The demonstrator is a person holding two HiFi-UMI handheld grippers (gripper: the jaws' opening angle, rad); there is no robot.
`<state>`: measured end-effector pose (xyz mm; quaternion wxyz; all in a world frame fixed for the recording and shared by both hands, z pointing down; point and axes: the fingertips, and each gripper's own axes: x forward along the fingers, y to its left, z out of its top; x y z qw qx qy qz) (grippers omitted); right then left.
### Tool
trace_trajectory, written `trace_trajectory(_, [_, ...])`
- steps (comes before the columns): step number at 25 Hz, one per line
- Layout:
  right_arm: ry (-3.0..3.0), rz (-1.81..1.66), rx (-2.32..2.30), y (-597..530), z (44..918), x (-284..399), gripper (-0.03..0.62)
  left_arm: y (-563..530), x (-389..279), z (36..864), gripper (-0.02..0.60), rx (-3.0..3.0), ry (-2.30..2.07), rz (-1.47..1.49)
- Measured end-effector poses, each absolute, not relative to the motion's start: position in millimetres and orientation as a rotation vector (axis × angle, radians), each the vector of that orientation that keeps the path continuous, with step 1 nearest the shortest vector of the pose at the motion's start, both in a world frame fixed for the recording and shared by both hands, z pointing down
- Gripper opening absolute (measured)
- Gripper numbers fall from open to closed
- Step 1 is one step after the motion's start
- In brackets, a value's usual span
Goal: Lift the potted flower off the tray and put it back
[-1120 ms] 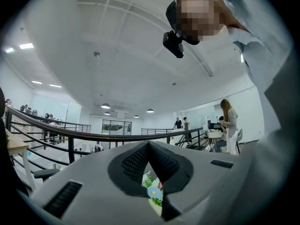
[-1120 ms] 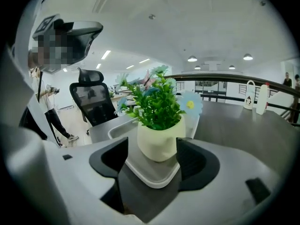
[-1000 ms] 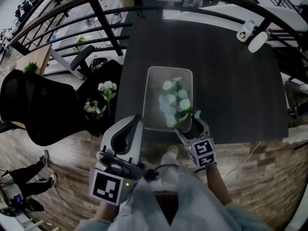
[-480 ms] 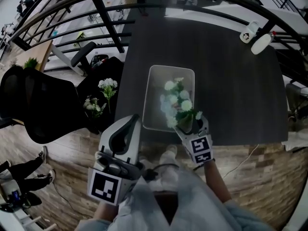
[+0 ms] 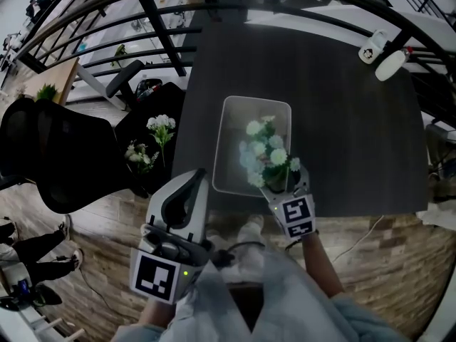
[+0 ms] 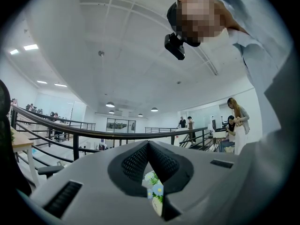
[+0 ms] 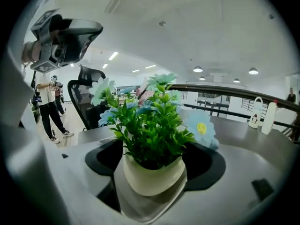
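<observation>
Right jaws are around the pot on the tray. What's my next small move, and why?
Probably draw the right hand-held gripper straight back: its jaws have just been opening, they stand off the potted flower between them, and the pot rests on the tray.

place: open-plan office | cues – black swivel chair [image 5: 50,155], railing [image 6: 93,133], ceiling lights [image 6: 110,104], wooden desk [image 5: 60,84]

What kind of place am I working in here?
Most likely an open-plan office, perhaps on an upper level. A dark desk stands by a black railing, a black office chair sits beside it, and people gather at other desks beyond, under ceiling lights.
</observation>
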<state>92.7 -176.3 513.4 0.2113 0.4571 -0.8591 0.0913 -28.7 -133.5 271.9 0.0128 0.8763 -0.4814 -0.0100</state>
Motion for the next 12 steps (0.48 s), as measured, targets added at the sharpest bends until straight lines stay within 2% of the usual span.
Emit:
trace_trajectory(9, [-2.425, 0.238, 1.288, -187.1, 511.7, 81.0, 0.388, -136.9, -31.5, 276.6, -0.002, 2.720, -1.498, -0.019])
trace_trajectory(12, [-2.443, 0.205, 1.306, -189.3, 508.5, 81.5, 0.371, -136.5, -31.6, 276.4, -0.002, 2.720, -1.502, -0.015])
